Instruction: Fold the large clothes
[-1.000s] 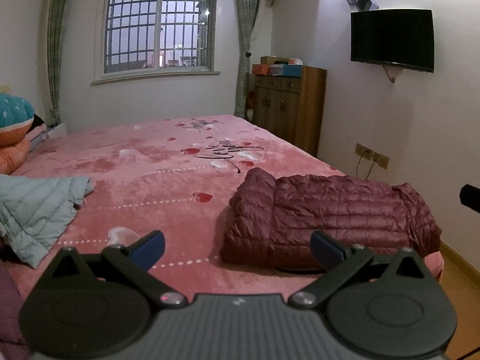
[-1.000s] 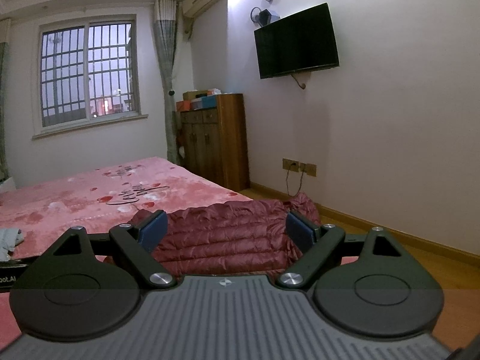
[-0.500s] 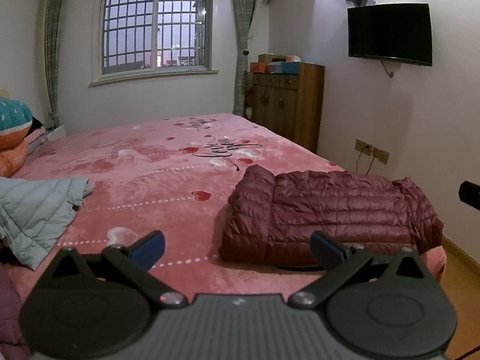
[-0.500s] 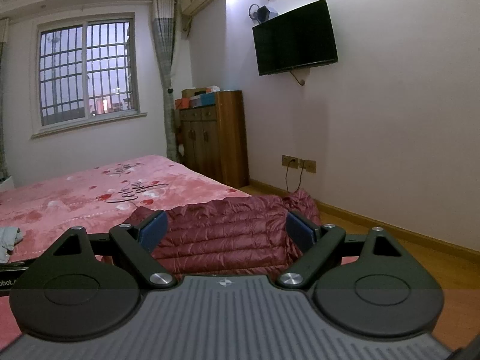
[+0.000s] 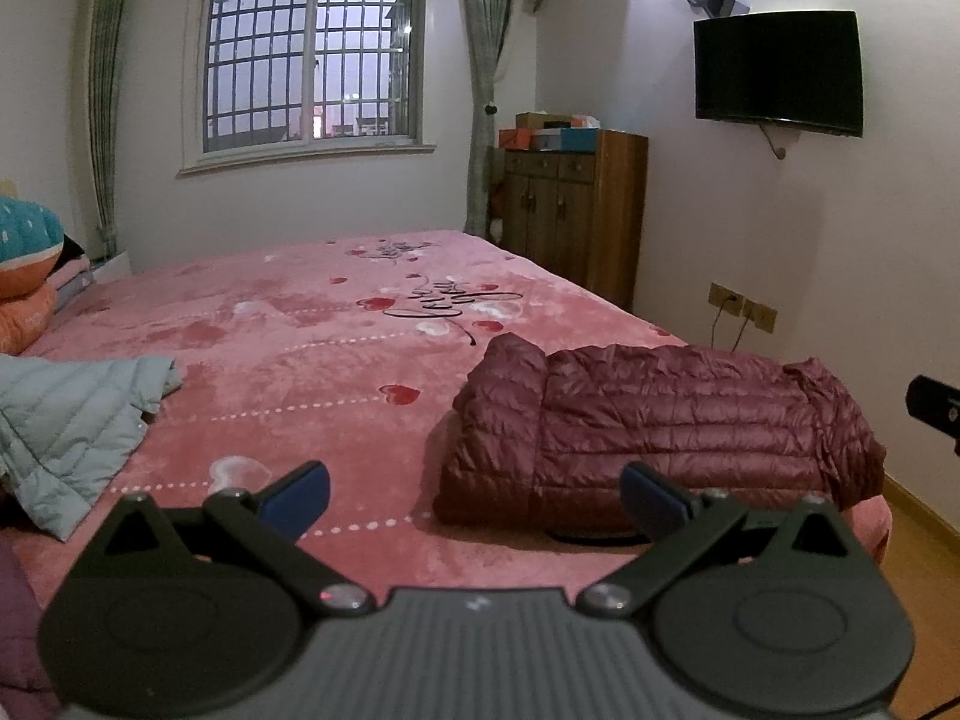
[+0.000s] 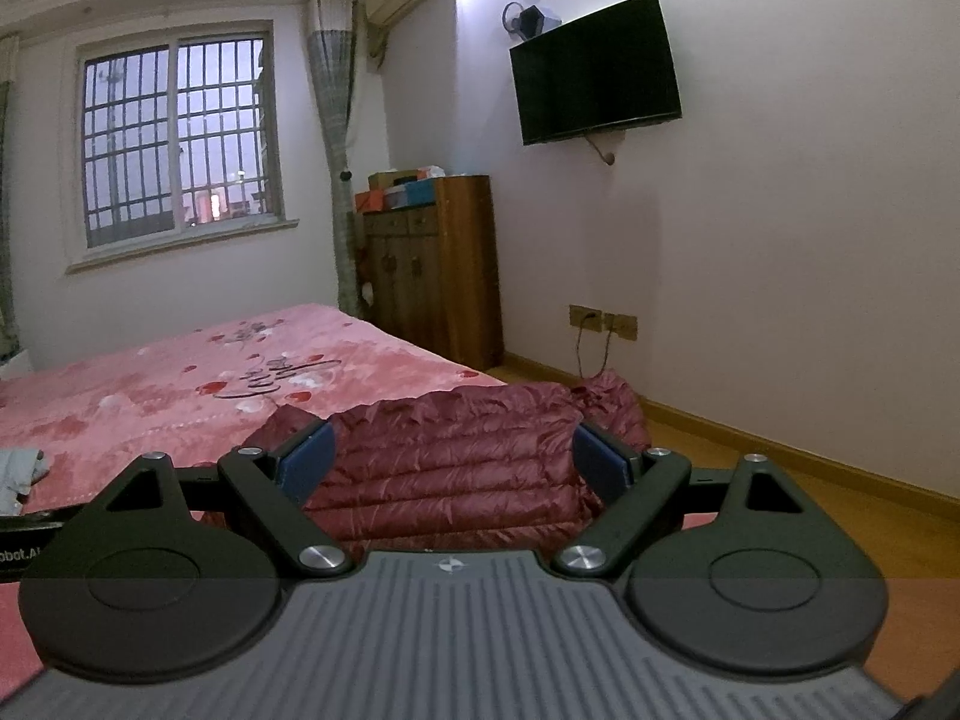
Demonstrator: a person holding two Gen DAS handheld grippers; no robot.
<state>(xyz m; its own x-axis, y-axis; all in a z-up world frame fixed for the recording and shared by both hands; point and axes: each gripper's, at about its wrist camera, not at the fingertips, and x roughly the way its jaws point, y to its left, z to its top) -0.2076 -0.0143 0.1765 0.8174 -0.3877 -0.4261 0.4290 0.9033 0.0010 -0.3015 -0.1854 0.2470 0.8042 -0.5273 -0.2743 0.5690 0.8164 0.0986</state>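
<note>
on the bed: a pink blanket [image 5: 336,360] with red hearts and black cursive script, too loopy to read
writing: part of a white label, "obot.ai", on a dark object at the left edge of the right wrist view
cabinet top: orange, blue and brown boxes [image 5: 549,133] stacked on the wooden cabinet [image 5: 570,210]; contents hidden
maroon puffer jacket [image 5: 660,420]: folded into a bundle at the bed's corner nearest the wall, lying flat
pale green jacket [image 5: 66,420]: spread at the bed's left edge, well apart from the maroon one
left gripper [image 5: 474,495]: jaws spread wide, holding nothing, above the blanket just beside the maroon bundle
right gripper [image 6: 454,459]: jaws spread wide, empty, framing the maroon bundle without touching it
</note>
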